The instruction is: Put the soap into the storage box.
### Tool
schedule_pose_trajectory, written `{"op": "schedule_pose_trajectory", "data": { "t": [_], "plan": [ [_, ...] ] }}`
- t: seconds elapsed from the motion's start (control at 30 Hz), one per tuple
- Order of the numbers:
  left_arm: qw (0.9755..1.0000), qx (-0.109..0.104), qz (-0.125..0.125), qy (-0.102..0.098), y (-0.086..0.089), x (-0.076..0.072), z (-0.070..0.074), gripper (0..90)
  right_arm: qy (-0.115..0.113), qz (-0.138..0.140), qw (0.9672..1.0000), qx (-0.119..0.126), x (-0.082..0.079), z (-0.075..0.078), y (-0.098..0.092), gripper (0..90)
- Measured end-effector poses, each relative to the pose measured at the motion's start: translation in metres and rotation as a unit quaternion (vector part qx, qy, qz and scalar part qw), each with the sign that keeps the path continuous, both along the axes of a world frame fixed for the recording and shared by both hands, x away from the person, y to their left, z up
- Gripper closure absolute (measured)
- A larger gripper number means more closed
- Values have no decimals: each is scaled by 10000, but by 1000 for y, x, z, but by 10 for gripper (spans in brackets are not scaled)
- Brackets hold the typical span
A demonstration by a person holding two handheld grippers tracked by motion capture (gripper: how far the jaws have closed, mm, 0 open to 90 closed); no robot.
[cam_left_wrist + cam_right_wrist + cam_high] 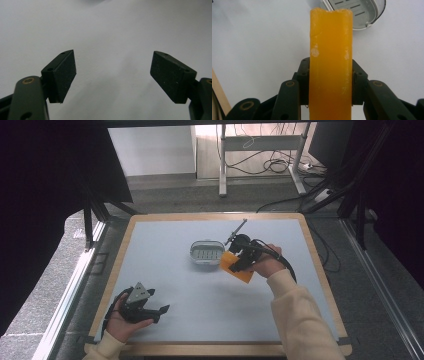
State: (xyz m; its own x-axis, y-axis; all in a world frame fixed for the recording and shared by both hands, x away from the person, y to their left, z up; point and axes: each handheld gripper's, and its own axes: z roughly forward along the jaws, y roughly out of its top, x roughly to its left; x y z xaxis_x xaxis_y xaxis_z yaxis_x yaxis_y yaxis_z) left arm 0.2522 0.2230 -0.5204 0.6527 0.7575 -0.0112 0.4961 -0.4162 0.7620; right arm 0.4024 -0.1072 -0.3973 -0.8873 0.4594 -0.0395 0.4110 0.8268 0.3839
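While the orange soap bar (330,67) is clamped edge-on between the pads of the right gripper (330,85), both pads are seen pressed flat against its broad faces in the right gripper view, with the bar standing up well past the jaw tips. In the high view the right gripper (243,259) is held by the right hand (267,266) a little right of the desk's middle, and the bar (236,267) hangs tilted from it, its low corner near or on the grey desk top (200,320); contact cannot be judged. The soap dish (206,251), a pale oval tray with slotted floor, lies just beside the bar toward the left, about the middle of the desk, nearer the far edge than the near one; its rim (362,15) is also seen past the bar's tip. The step in hand is judged to be carrying the bar over to the dish. For a clean placement the bar should be lifted clear of the rim, turned so that a broad face looks down onto the slots, lined up with the long axis of the oval, and lowered before the jaws are parted; soap is slick, so the clamp should not be eased early, nor the light dish nudged. The left gripper (150,309) rests at the near left corner of the desk, well apart from the dish, its jaws standing wide with nothing between the pads (63,75).
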Motion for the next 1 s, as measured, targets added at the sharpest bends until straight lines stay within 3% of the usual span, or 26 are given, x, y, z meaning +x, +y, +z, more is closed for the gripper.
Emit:
{"op": "schedule_pose_trajectory", "data": {
  "t": [1.0],
  "plan": [
    [10000, -4, -52, 17, -1, 1, 0, 205, -59, 258, 9996, -84, 31, 8, 18, 615]
  ]
}}
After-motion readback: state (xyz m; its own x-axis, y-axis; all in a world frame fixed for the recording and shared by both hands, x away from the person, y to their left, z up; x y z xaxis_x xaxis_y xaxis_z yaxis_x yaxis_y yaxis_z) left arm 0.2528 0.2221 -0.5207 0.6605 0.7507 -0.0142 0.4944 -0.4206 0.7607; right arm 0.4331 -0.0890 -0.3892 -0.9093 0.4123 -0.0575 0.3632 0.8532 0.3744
